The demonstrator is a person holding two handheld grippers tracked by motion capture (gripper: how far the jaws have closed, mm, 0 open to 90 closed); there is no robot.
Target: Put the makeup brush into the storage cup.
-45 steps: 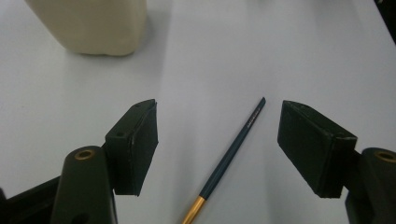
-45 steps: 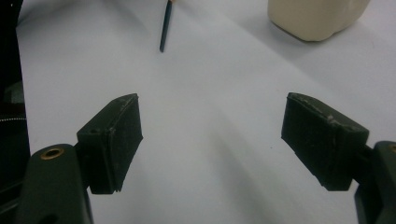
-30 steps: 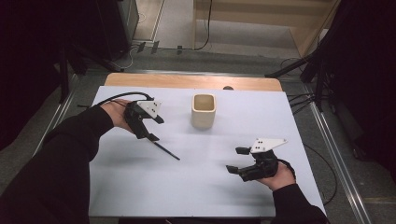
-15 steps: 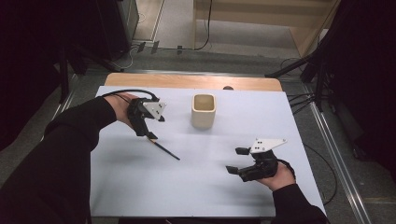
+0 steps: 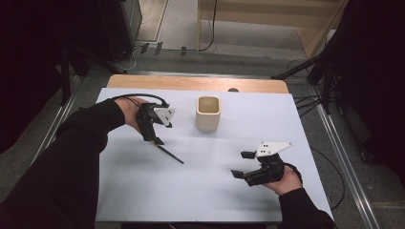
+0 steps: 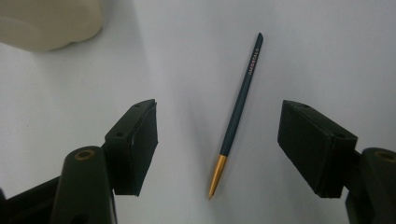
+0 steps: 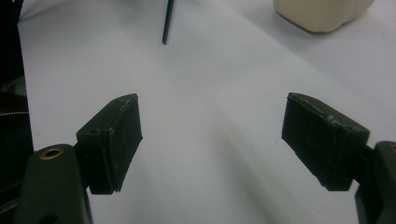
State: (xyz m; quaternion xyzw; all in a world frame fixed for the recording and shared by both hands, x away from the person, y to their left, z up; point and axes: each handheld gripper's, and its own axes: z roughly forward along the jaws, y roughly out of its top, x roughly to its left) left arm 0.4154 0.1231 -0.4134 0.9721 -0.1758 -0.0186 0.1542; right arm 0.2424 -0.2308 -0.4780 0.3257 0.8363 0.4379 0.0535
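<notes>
The whole tabletop (image 5: 210,191) is seen from above in the high view, which is aimed forward and down from the near side. The left gripper view is taken close to the surface, looking down between the jaws at the pen (image 6: 238,112). The right gripper view is held low and aimed across the tabletop. The pen and the cream cup (image 7: 322,14) are shared by all three views.
</notes>
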